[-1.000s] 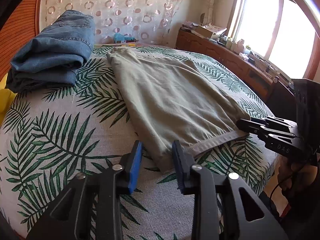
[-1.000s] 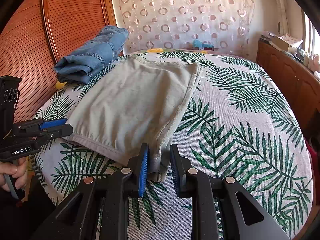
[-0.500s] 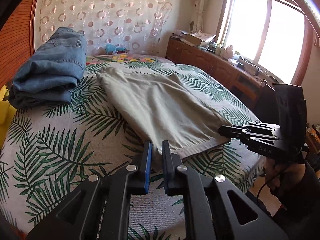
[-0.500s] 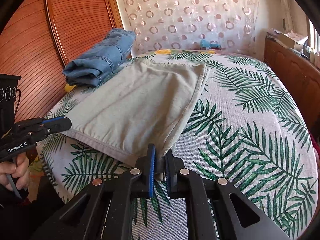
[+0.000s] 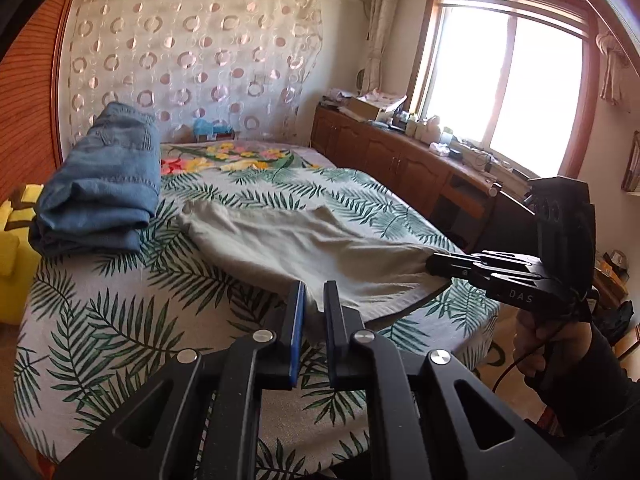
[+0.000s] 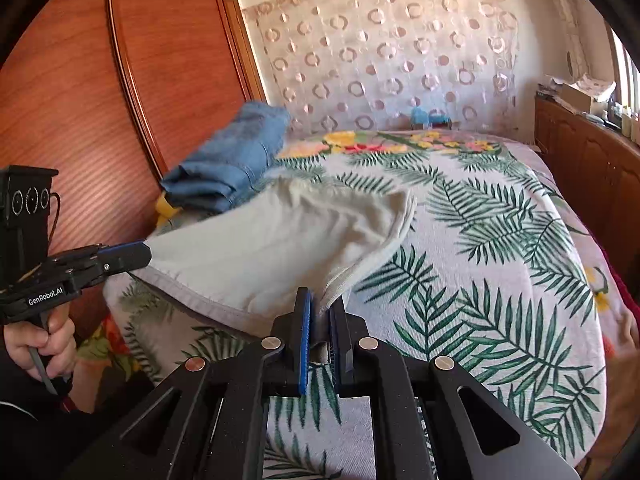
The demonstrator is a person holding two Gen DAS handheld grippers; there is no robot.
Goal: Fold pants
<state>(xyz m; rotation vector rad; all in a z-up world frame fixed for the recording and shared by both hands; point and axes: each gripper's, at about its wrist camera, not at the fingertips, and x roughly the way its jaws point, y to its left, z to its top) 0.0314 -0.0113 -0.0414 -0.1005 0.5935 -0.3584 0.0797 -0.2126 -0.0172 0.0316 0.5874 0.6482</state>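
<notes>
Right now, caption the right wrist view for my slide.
Both claws lift beige pants off the bed.

Beige pants (image 5: 304, 248) — near hem lifted off bed.

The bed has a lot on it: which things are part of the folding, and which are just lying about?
In the job:
beige pants
left gripper, shut on a near corner
right gripper, shut on the other

Lying about:
folded jeans
bedspread
cabinet clutter
yellow thing
</notes>
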